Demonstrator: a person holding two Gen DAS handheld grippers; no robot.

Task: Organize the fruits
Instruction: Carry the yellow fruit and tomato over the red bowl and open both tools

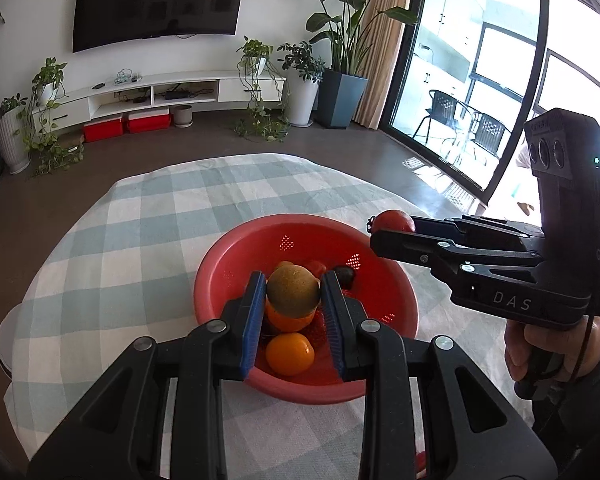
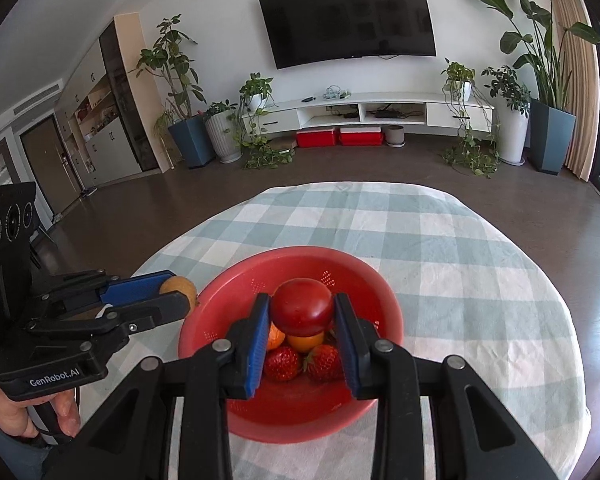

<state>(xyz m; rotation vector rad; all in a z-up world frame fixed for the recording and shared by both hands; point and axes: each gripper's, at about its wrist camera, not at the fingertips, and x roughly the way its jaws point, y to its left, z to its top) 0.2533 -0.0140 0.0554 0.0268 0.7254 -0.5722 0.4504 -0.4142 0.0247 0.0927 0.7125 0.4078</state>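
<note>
Both grippers are black plastic linkages with silver round pivot screws and blue ribbed pads on the fingers. The right gripper (image 1: pixel 392 226) carries raised "DAS" lettering on its body, a tall black head with three round lenses and a small green light, and a thin black cable. The left gripper (image 2: pixel 180 296) reads "GenRobot.AI" in white. Dark grey sleeves cover both wrists.

Wall television (image 2: pixel 348 20), potted plants (image 2: pixel 550 80), checked tablecloth (image 2: pixel 460 260)
</note>
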